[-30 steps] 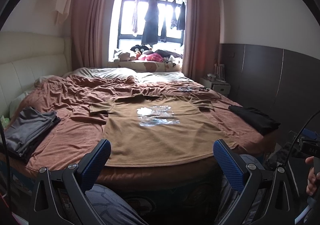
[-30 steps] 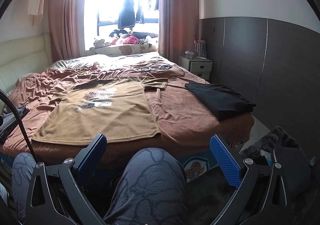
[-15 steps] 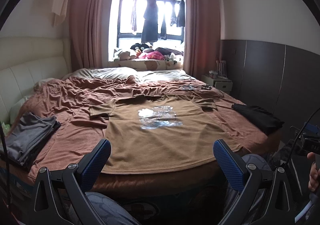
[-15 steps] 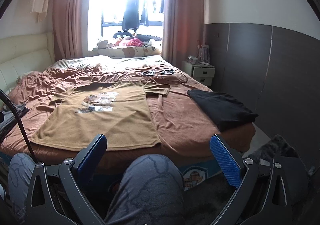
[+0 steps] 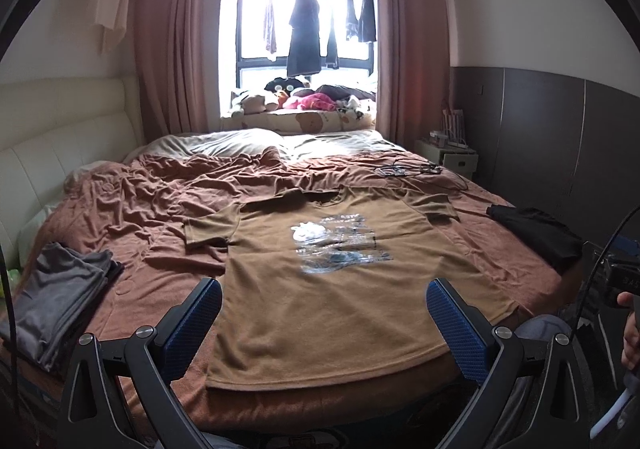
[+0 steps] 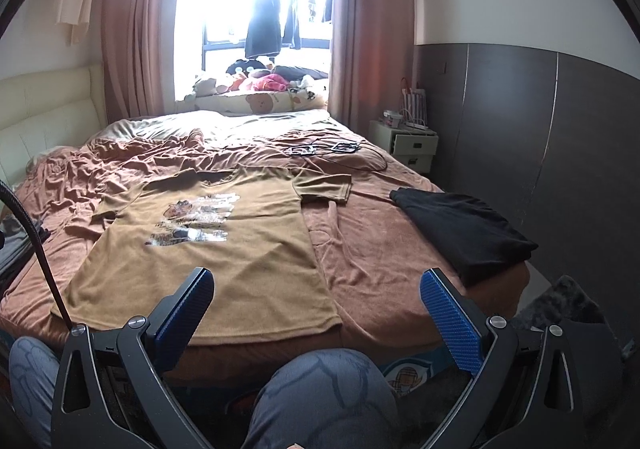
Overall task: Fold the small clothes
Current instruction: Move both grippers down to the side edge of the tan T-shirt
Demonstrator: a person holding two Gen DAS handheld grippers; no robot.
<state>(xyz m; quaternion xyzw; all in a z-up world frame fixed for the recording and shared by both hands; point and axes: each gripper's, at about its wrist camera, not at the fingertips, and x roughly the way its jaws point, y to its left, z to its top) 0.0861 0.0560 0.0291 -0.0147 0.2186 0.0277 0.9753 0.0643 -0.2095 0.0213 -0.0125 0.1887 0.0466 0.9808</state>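
A brown T-shirt [image 5: 336, 289] with a silvery print lies spread flat, front up, on the rust-brown bed cover [image 5: 132, 217], its hem at the near edge. My left gripper [image 5: 324, 305] hovers open above the hem, holding nothing. In the right wrist view the same T-shirt [image 6: 208, 249] lies left of centre, and my right gripper [image 6: 316, 297] is open over its lower right corner, empty and clear of the cloth.
Folded grey clothes [image 5: 56, 297] lie at the bed's left edge; a folded black garment [image 6: 460, 225] lies at its right edge. Cables and glasses [image 6: 324, 149] rest further back. A nightstand [image 6: 408, 145] stands by the dark wall. A person's knee [image 6: 320, 397] is below.
Both grippers have moved forward and slightly up toward the bed, so the T-shirt looms larger and its hem now sits between the fingers. Both stay open.
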